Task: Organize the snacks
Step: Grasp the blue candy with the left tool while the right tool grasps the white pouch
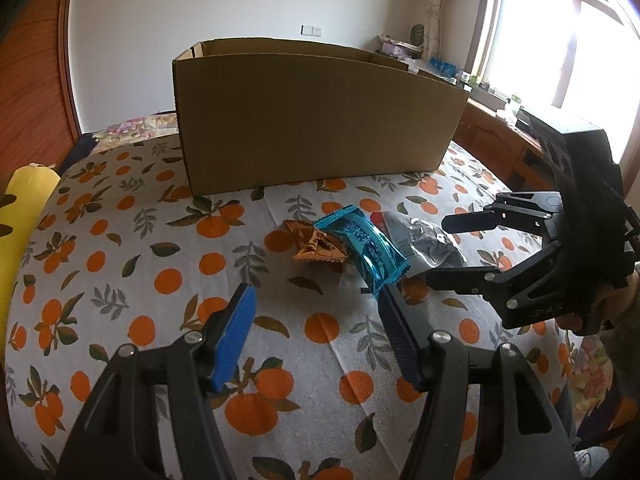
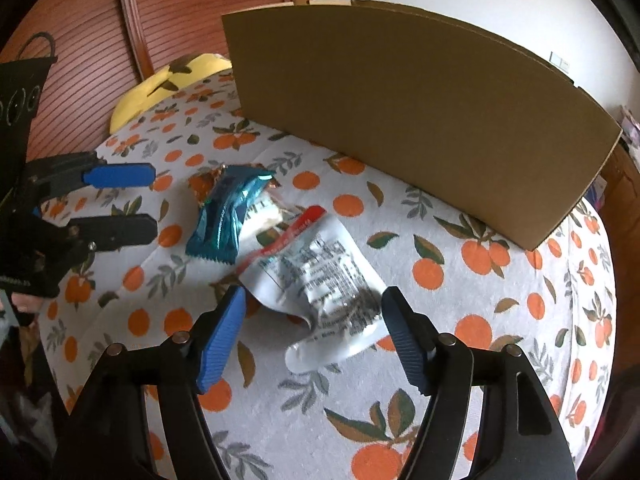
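A teal snack packet (image 1: 366, 250) lies on the orange-print cloth, over a small orange-brown packet (image 1: 314, 247) and a white pouch with a red strip (image 1: 416, 236). My left gripper (image 1: 316, 300) is open and empty, just short of the teal packet. My right gripper (image 2: 314, 306) is open, its fingers on either side of the white pouch (image 2: 320, 276), apart from it. The teal packet (image 2: 226, 216) lies beyond, with the orange-brown packet (image 2: 206, 184) behind it. Each gripper shows in the other's view: the right gripper (image 1: 436, 250) and the left gripper (image 2: 154, 200). An open cardboard box (image 1: 312, 120) stands behind.
The cardboard box (image 2: 420, 112) spans the far side of the cloth-covered surface (image 1: 120, 248). A yellow cushion (image 2: 168, 80) lies at the left edge. A wooden slatted door (image 2: 92, 40) is behind it. A cluttered windowsill (image 1: 480, 84) is at the right.
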`<action>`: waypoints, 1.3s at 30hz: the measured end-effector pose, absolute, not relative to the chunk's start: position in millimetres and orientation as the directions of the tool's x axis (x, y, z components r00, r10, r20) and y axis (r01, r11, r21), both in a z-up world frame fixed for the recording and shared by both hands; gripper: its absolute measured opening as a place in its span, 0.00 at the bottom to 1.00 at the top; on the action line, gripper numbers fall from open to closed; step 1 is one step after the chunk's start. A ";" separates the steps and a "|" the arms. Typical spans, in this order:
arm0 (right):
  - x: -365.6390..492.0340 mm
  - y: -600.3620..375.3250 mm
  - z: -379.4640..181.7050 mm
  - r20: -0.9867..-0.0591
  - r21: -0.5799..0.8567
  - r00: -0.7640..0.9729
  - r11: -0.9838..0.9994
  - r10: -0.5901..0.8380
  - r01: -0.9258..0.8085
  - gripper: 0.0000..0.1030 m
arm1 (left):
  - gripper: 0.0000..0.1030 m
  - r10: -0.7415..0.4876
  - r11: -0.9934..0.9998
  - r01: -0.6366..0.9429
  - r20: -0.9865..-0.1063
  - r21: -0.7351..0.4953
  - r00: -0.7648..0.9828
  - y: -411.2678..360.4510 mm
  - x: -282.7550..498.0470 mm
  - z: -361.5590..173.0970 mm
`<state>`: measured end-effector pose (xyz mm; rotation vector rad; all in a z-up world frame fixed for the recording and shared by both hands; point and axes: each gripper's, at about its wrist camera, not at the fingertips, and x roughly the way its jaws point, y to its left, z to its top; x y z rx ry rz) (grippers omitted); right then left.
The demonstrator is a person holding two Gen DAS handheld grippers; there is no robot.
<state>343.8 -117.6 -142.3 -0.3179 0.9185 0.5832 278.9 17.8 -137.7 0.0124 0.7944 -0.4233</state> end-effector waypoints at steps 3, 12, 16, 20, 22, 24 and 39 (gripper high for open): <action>347.0 -119.1 -144.4 -0.820 -0.043 0.483 0.809 0.307 -0.586 0.70 | 0.62 -0.367 0.915 0.376 -0.694 -0.148 0.619 15.9 278.3 -138.4; 366.0 -112.8 -147.8 -0.811 -0.032 0.496 0.822 0.311 -0.568 0.72 | 0.62 -0.374 0.912 0.379 -0.694 -0.156 0.616 12.5 278.2 -139.1; 366.4 -111.8 -147.6 -0.801 -0.033 0.511 0.830 0.311 -0.557 0.59 | 0.62 -0.382 0.911 0.377 -0.688 -0.168 0.616 9.2 280.4 -136.5; 361.7 -114.5 -145.5 -0.809 -0.038 0.512 0.842 0.290 -0.537 0.54 | 0.61 -0.405 0.902 0.388 -0.674 -0.187 0.618 -1.7 282.6 -130.6; 356.7 -120.2 -144.4 -0.812 -0.051 0.519 0.854 0.266 -0.517 0.54 | 0.59 -0.418 0.898 0.393 -0.666 -0.199 0.618 -6.7 282.8 -128.3; 352.7 -127.8 -144.5 -0.814 -0.048 0.522 0.866 0.256 -0.498 0.54 | 0.56 -0.434 0.891 0.399 -0.659 -0.215 0.615 -13.6 283.2 -127.3; 343.1 -144.6 -148.2 -0.783 -0.038 0.566 0.889 0.257 -0.456 0.55 | 0.50 -0.302 0.937 0.328 -0.744 -0.118 0.596 -52.8 320.1 -140.2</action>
